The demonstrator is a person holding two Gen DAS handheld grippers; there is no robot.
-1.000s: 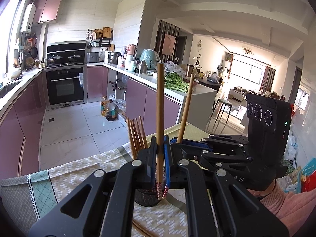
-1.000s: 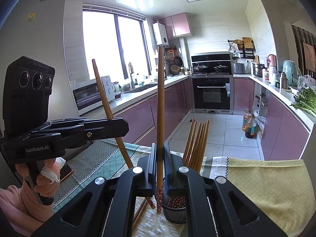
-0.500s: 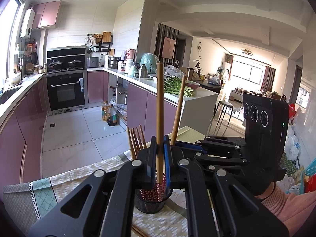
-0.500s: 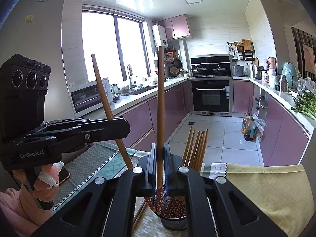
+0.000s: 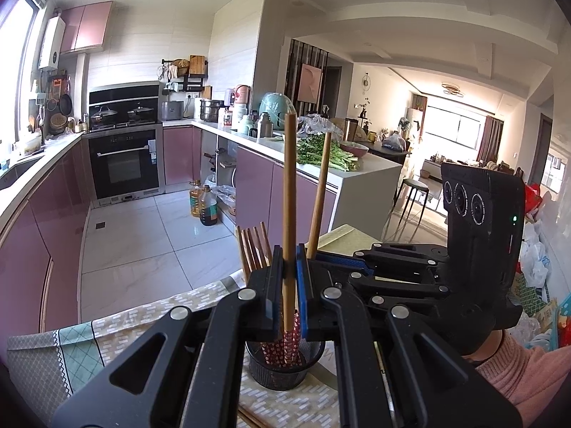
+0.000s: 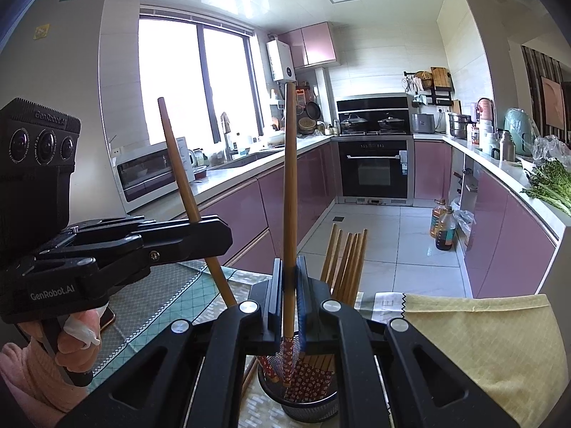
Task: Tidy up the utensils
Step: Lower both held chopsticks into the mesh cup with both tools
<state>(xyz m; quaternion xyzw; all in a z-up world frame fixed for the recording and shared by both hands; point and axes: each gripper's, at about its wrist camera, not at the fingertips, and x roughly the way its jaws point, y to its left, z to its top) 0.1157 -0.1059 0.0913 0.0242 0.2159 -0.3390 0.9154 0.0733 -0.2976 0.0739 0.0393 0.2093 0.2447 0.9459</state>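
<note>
Wooden chopsticks are the things handled here, one in each gripper. The left gripper (image 5: 289, 278) has its jaws closed on a chopstick (image 5: 288, 196) that stands almost upright, and its red patterned lower end reaches down into the black mesh holder (image 5: 282, 367) on the table. The right gripper (image 6: 289, 281) also has its jaws closed on a chopstick (image 6: 289, 185), nearly upright too, with the patterned tip inside the same holder (image 6: 310, 406). In the right wrist view the left gripper (image 6: 214, 239) comes in from the left side, and its chopstick (image 6: 178, 164) leans toward the upper left. In the left wrist view the right gripper (image 5: 321, 260) comes in from the right, and its chopstick (image 5: 319, 192) leans a little to the right. More chopsticks (image 6: 348, 260) already stand in the holder, with wooden ends up and patterned ends down. A patterned tablecloth (image 5: 53, 356) with green and beige parts covers the table, and a yellow cloth (image 6: 481, 349) lies to the right of the holder. A hand (image 6: 71, 342) in a pink sleeve holds the left gripper's handle. Behind, pink kitchen cabinets (image 6: 499, 235) stand.
</note>
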